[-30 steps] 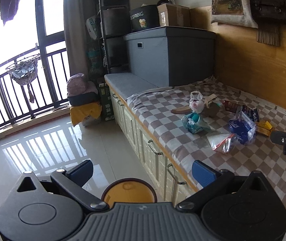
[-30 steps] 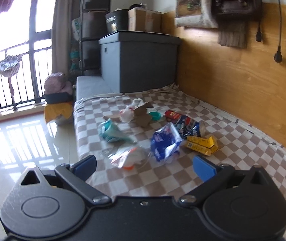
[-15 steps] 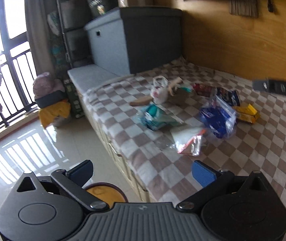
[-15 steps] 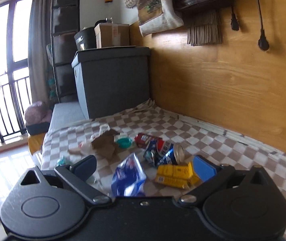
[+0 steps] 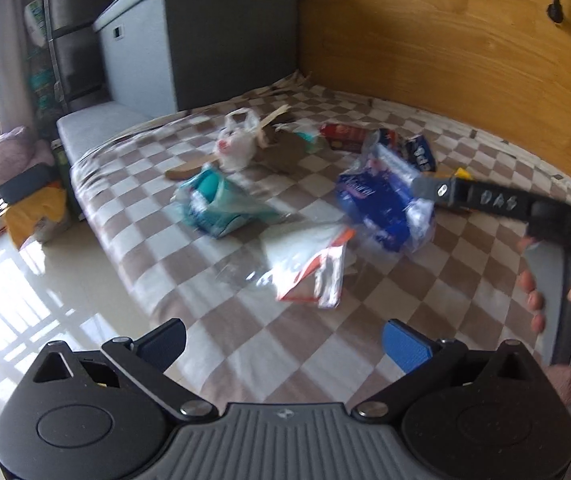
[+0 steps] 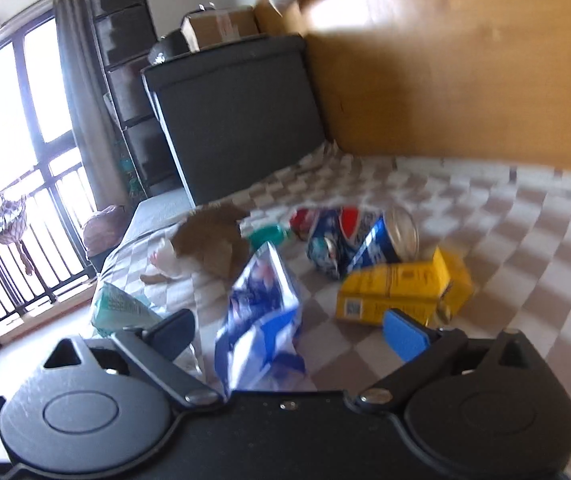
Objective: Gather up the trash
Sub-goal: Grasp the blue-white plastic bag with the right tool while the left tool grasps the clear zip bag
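Trash lies scattered on a brown-and-white checkered bed cover [image 5: 245,320]. In the left wrist view a clear bag with red trim [image 5: 309,268] lies just ahead of my open, empty left gripper [image 5: 285,346]. Beyond it are a blue wrapper [image 5: 381,204], a teal packet [image 5: 217,200] and a white knotted bag [image 5: 237,144]. In the right wrist view my right gripper [image 6: 289,330] is open and empty, with the blue wrapper [image 6: 261,316] standing between its fingers. A yellow box [image 6: 397,288] and crushed blue cans [image 6: 357,240] lie just beyond.
A grey storage box [image 5: 201,36] stands at the head of the bed. A wooden wall panel [image 5: 445,40] runs along the far side. The right gripper's handle and the hand holding it [image 5: 565,240] cross the right of the left wrist view. Glossy floor [image 5: 25,288] lies left.
Both grippers have moved in closer over the bed and lower toward the trash. The blue wrapper now sits between the right gripper's fingers. The yellow bin has left the left view.
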The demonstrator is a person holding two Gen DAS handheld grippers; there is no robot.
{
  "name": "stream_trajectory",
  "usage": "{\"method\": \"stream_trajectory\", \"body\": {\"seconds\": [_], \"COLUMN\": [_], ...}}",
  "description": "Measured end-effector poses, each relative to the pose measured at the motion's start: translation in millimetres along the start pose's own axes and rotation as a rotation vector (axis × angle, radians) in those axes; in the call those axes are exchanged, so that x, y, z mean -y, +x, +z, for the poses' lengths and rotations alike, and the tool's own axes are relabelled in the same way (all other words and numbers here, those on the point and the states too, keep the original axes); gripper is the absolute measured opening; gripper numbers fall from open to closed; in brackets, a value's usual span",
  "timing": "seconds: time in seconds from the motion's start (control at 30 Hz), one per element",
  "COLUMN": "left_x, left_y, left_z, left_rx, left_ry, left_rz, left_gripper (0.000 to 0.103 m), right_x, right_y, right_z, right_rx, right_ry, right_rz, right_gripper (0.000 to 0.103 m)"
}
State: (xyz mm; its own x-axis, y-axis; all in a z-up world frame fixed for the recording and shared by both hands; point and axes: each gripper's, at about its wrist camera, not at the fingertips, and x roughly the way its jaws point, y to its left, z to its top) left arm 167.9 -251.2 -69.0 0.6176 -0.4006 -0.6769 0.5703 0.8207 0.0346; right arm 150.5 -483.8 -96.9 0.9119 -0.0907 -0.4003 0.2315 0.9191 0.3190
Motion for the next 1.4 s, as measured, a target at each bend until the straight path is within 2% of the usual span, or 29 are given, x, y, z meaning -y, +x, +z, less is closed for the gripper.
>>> {"method": "stream_trajectory", "body": {"seconds": [0.03,0.2,0.27,0.37,0.4,0.43,0.47,0.53,0.67,0.77,0.9,1.1,1.4], "left_x": [2.3,19.4,26.7,35.0,37.3,40.2,42.6,48.2,55.8,59.3,62.7,61.0,46.9], "left_y": [3.6,22.4,29.0,36.7,39.3,41.9,44.0,48.7,57.8,63.7,67.3,69.6,58.4], "left_z": [3.1,20.5,28.2,37.6,40.7,43.5,45.6,47.1,44.6,42.7,41.1,34.3,39.3], "left_rx": [0.003,-0.009,-0.013,-0.017,-0.025,-0.034,-0.044,-0.051,-0.068,-0.096,-0.106,-0.119,-0.053], "left_ry": [0.013,0.165,0.206,0.268,0.289,0.313,0.336,0.393,0.498,0.552,0.619,0.699,0.619], "left_rz": [-0.006,-0.093,-0.089,-0.073,-0.066,-0.053,-0.034,0.005,0.056,0.071,0.103,0.114,0.141], "left_gripper": [0.103,0.103,0.103,0.101,0.095,0.083,0.077,0.059,0.047,0.029,0.023,0.019,0.007], "right_x": [1.0,3.7,5.0,6.0,6.4,6.9,7.7,9.5,14.0,15.0,13.7,4.4,6.5], "right_y": [3.0,16.2,20.0,24.7,26.2,27.9,29.6,32.3,34.2,35.9,38.5,42.0,41.9], "right_z": [-2.5,-11.5,-14.8,-18.6,-19.2,-19.8,-20.4,-22.3,-23.7,-24.4,-26.1,-27.0,-25.9], "right_rx": [-0.006,-0.061,-0.070,-0.089,-0.093,-0.098,-0.104,-0.114,-0.122,-0.123,-0.128,-0.142,-0.150], "right_ry": [0.008,0.069,0.090,0.113,0.118,0.125,0.135,0.152,0.171,0.186,0.201,0.169,0.193], "right_rz": [0.010,0.098,0.115,0.130,0.134,0.139,0.141,0.142,0.137,0.153,0.177,0.193,0.178], "right_gripper": [0.090,0.080,0.073,0.070,0.070,0.069,0.067,0.063,0.056,0.056,0.056,0.056,0.029]}}
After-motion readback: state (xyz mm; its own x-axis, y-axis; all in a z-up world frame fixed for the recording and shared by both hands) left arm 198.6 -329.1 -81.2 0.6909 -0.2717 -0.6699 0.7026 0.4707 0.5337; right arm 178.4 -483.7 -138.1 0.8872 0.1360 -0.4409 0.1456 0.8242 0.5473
